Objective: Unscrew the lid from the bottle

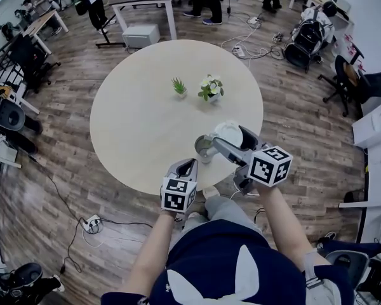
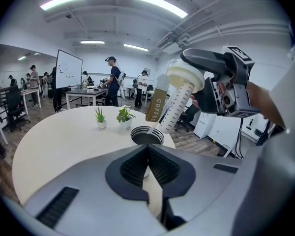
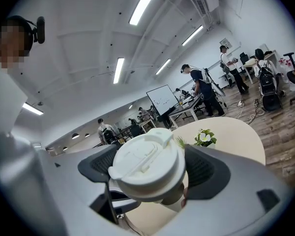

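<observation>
Furthest left, the left gripper (image 2: 148, 149) is clenched, its dark ribbed pads pressed together with nothing that I can make out clamped between them. Just ahead of its tips and slightly to the right, the grey round-mouthed bottle (image 1: 204, 149) stands upright and open near the person's edge of the table. Right of that and higher, the right gripper (image 1: 236, 142) grasps the white round plastic lid (image 3: 147, 162) by its rim, one jaw on either side.

A pale ribbed tube (image 2: 178, 104) hangs from the lid's underside. Its long axis slants from the lid down and leftward to the bottle's mouth, and its lower end sits at the rim; whether the tip is inside I cannot tell. The lid itself looks free of the threads, so the unscrewing seems done. What remains, I judge, is to draw the tube out along that slant. The right gripper holds the lid, while the left is the nearer one to steady the bottle.

The round beige table (image 1: 133, 113) also carries a small spiky green plant (image 1: 178, 86) and a leafy white-flowered plant (image 1: 211, 88), well apart from the bottle. Around it lie a wood-plank floor (image 1: 70, 170), a power strip (image 1: 91, 222), desks, office chairs, a whiteboard (image 2: 69, 68), and people standing under ceiling strip lights.
</observation>
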Available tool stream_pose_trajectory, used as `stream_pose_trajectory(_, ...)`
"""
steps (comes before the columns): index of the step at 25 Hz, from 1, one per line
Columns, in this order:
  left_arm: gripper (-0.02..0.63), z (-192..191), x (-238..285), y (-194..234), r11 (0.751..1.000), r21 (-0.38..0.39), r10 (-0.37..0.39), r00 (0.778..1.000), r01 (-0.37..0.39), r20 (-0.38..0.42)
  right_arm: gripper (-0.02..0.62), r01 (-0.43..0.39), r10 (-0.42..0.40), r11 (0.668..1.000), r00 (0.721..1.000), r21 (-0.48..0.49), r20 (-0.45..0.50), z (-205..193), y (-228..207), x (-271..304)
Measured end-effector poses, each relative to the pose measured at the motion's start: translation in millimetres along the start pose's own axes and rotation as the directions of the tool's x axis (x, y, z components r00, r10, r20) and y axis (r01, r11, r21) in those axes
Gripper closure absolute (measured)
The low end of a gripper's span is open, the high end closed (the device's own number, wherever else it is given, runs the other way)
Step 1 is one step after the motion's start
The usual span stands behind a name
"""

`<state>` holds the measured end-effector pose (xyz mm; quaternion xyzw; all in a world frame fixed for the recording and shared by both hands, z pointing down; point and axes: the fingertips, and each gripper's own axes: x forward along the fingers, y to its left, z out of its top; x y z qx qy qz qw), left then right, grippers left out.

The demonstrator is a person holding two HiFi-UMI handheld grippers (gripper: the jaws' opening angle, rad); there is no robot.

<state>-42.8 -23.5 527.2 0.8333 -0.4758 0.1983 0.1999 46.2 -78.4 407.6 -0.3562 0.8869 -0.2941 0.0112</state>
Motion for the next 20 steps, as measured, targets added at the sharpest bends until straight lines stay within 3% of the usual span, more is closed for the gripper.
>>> stream_pose_trajectory(20,0.584,1,-15,-8,1.0,0.007,0.001,1.0,-0.001,0.019,0.164,0.0,0.0,1.0,1.0,0.005,0.004,-6,11,-13)
